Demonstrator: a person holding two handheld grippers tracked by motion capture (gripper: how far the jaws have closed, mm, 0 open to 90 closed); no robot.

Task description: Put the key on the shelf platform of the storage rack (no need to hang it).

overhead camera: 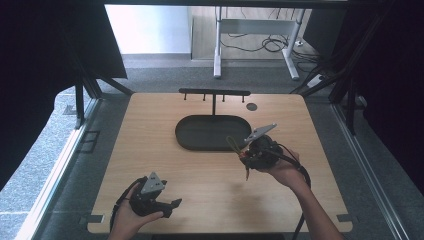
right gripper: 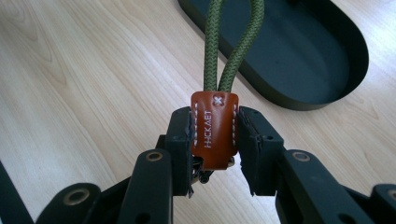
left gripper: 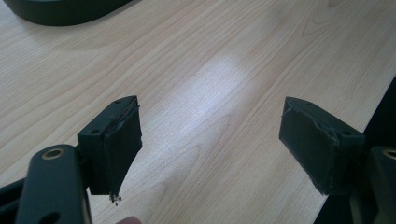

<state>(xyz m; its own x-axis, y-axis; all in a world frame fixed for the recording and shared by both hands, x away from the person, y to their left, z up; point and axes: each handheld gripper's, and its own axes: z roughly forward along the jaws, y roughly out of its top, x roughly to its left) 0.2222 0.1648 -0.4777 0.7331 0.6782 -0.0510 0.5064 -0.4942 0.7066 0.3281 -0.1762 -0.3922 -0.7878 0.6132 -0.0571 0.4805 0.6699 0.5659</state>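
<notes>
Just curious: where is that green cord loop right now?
The green cord loop is clamped by its leather tab in the right hand-held gripper, beside the dark tray.

Surface (left gripper: 224,93): pale wood grain, smooth, soft sheen ahead of the left tongs (left gripper: 210,144). Left pads (left gripper: 122,149): matt black, rubbery, edges frayed. Between the right tongs (right gripper: 215,140): tan leather tab (right gripper: 215,128), glossy, white stitching; braided olive cord (right gripper: 219,46), woven texture. Beyond it, oval tray (right gripper: 327,88): matt dark plastic.

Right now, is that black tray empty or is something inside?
Empty. The black tray shows only its bare dark floor; the green cord is pinched in the right gripper, not inside.
</notes>
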